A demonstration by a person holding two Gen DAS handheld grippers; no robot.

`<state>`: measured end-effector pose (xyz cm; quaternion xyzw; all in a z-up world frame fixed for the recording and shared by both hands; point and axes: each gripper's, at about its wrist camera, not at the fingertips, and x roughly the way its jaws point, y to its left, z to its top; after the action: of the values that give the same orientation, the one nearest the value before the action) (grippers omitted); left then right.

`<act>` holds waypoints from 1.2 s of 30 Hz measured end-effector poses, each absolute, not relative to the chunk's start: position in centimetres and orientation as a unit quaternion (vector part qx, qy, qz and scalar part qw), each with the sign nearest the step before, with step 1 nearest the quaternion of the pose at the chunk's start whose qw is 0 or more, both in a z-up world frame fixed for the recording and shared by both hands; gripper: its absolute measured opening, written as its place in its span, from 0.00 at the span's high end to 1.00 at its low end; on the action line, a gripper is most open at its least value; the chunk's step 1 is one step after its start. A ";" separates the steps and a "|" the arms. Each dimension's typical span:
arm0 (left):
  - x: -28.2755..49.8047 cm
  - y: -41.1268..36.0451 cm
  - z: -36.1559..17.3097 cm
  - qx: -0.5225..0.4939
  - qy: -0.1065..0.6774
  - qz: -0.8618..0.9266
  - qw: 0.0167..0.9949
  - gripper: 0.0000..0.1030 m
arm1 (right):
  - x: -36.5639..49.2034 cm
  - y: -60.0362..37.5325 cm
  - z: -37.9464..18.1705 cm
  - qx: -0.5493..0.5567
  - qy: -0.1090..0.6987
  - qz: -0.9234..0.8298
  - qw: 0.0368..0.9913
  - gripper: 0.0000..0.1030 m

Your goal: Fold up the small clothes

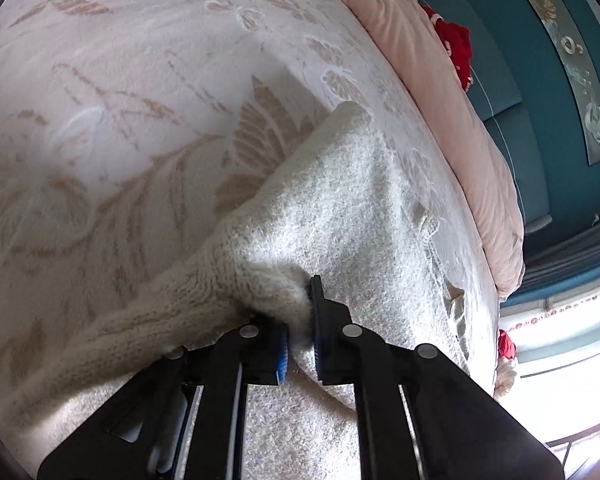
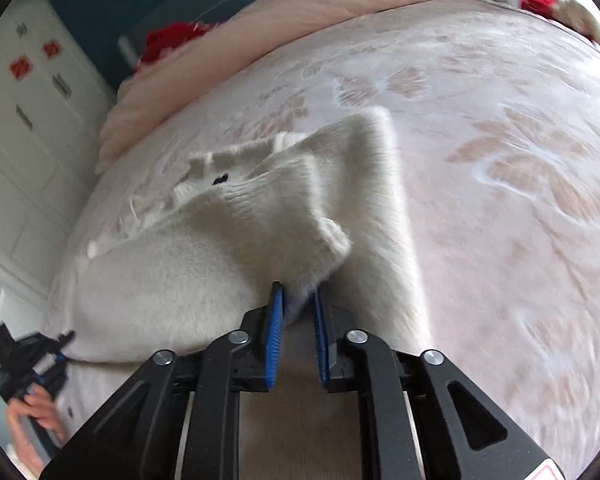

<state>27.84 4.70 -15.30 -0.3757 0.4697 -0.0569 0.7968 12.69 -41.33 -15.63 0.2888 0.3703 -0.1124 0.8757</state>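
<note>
A small cream knitted sweater [image 1: 332, 208] lies on the bed, partly lifted. My left gripper [image 1: 300, 320] is shut on a bunched edge of the sweater, its ribbed part trailing down to the left. In the right wrist view the sweater [image 2: 172, 272] spreads to the left, with a folded ribbed sleeve [image 2: 284, 208] raised over it. My right gripper [image 2: 298, 300] is shut on the sweater fabric at that sleeve's lower end. The left gripper [image 2: 32, 356] also shows at the far left, held by a hand.
The bed carries a pale pink blanket with a tan leaf pattern [image 1: 120, 128] [image 2: 520, 200]. A pink duvet [image 1: 452, 112] [image 2: 300, 4] lies along the headboard side with red items [image 1: 456, 48]. A white wardrobe [image 2: 28, 128] stands beside the bed.
</note>
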 end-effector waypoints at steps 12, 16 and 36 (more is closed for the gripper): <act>26.6 4.6 -15.8 -0.326 0.421 -0.093 0.841 0.90 | 25.0 -19.2 -8.7 0.037 0.354 0.129 0.926 0.69; 26.8 5.6 -16.4 -0.347 0.407 -0.118 0.837 0.90 | 32.0 -12.4 -10.1 -0.020 0.363 0.181 0.914 0.60; 28.4 6.6 -17.3 -0.364 0.382 -0.136 0.839 0.90 | 29.8 -18.5 -9.8 0.057 0.352 0.146 0.923 0.90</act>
<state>28.39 6.61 -17.31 -0.3637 0.3820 -0.1364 0.8386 29.82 -18.54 -9.78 0.0570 0.3524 0.1458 0.9227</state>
